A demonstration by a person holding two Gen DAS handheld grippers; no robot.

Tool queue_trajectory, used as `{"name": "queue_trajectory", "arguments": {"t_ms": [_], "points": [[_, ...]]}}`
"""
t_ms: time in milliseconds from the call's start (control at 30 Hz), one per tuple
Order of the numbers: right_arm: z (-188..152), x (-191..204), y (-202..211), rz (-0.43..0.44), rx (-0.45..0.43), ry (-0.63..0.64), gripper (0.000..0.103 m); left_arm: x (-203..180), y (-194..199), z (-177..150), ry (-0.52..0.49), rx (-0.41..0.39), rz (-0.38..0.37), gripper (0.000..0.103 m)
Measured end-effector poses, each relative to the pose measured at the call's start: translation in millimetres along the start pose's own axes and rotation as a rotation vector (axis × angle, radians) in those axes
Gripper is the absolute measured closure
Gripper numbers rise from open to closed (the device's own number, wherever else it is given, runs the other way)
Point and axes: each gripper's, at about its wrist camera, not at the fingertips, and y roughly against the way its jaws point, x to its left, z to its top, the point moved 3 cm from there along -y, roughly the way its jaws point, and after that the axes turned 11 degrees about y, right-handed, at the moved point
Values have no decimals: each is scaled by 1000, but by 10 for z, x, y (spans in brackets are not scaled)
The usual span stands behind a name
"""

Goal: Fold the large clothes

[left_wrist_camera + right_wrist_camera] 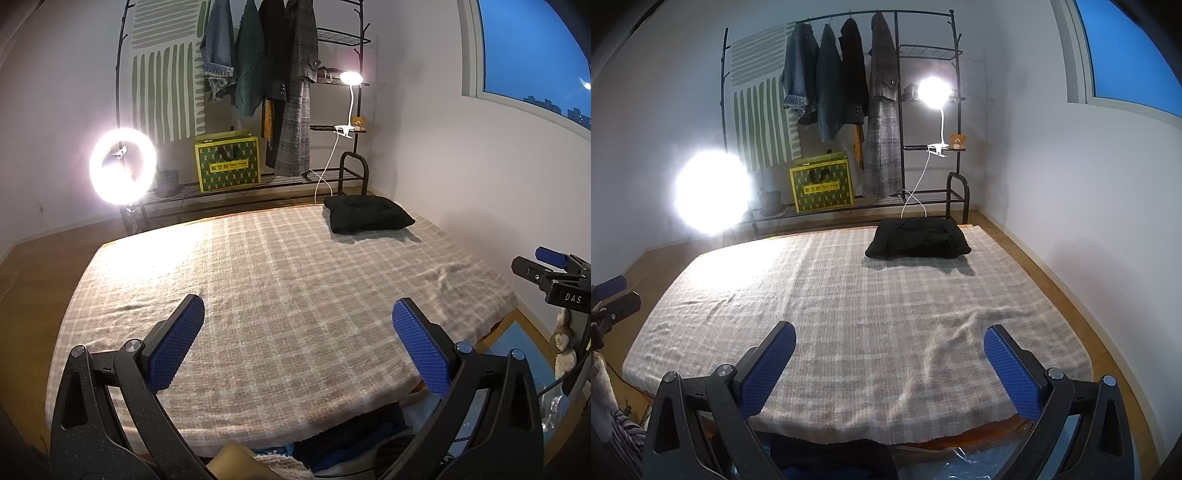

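Both claws — left claw and right claw — gape empty above the checked beige bed blanket; folded black garment lies upper right.

The plaid blanket covering the bed is looking like coarse, nubbly woven cloth, matt and slightly rumpled toward three o'clock. The folded black garment at one o'clock on it is showing as soft, thick, matt fabric. The left gripper and right gripper are showing matt black plastic arms with shiny metal rivets, and the pads on their jaws are appearing as blue textured rubber with a fine diamond grain. The clothes rack at twelve o'clock is reading as thin black-painted metal. The floor is looking like smooth wood.
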Motion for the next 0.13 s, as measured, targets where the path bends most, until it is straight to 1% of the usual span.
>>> {"name": "queue_trajectory", "arguments": {"t_ms": [133], "points": [[-19,7,-50,3,7,3,0,26,1,10,2,-10,-1,0]]}}
